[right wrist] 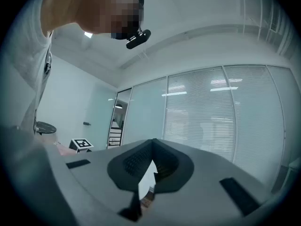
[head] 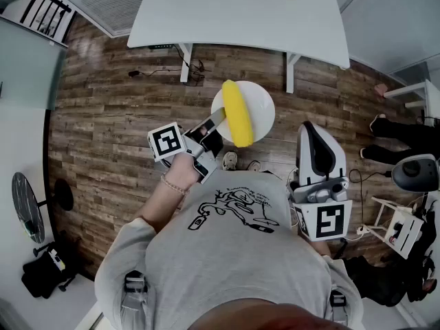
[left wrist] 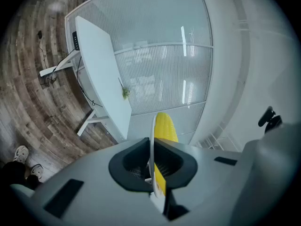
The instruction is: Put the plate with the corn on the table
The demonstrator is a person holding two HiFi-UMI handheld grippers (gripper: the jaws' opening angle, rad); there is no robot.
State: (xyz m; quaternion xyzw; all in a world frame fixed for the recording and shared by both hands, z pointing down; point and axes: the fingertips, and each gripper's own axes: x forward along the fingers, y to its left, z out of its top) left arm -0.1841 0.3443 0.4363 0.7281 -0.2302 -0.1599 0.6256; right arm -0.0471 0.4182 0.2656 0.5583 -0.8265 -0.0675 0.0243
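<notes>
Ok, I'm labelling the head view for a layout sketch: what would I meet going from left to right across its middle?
Floor fan → left tongs, clamped on the plate's rim → plate carrying the corn → right tongs, shut with nothing between them.

Left gripper (head: 217,117) reaches forward from a bare, bent forearm (head: 159,205), jaws clamped on the plate (head: 261,106) rim. Right gripper (head: 311,130) is held beside the torso (head: 234,256), jaws together, holding nothing.

Grey T-shirt (head: 206,273), black line drawing on chest; bead bracelet (head: 173,185) on left wrist.
</notes>
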